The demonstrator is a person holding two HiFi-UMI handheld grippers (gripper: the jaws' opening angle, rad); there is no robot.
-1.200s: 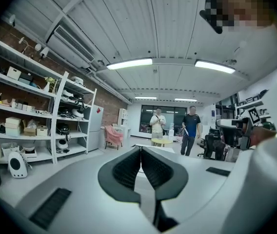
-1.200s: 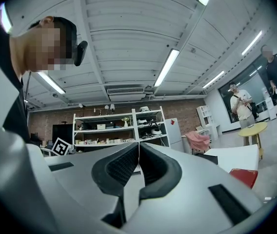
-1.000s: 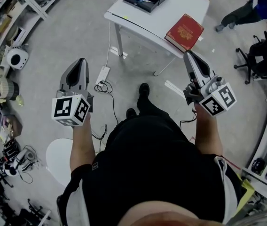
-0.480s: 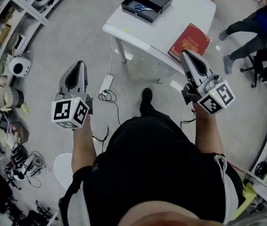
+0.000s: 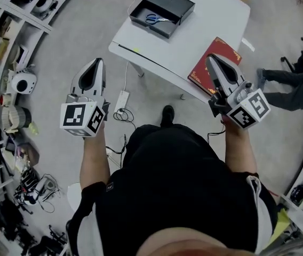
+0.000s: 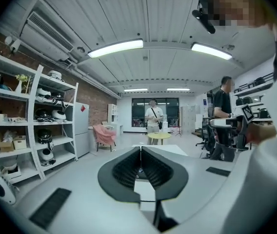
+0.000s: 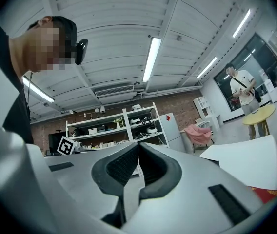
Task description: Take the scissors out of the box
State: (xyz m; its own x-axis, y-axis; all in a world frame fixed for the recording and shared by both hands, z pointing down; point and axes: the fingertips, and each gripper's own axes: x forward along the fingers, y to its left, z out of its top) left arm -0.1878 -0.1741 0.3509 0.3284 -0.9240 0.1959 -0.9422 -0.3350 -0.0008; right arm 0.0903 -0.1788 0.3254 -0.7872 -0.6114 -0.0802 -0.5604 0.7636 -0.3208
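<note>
— Both grippers have come forward with the person walking. The table now sits much closer under them than a second ago, and the right gripper now overlaps a corner of the red book as seen from above.

— And the other one?

— The left gripper hangs over the floor, short of the table's near edge. Each claw is pressed together, with nothing between the jaws.

— Where are the scissors?

— The scissors lie flat in the black box on the far part of the table, well apart from both grippers. As far as I can make out, the blue handles point to the left end and the blades to the right.

— How would they handle, do you reckon?

— Light and stiff, I'd guess, so they shouldn't bend or sag. The bare blades look thin and slick, so a pinch there could skate off. They also lie flat against the box floor, which leaves little to get under.

— So where should they be gripped?

— I'd take them by the handle loops, or just past them near the pivot, where there's more thickness. The jaws would have to open first and come down inside the box's low walls.
</note>
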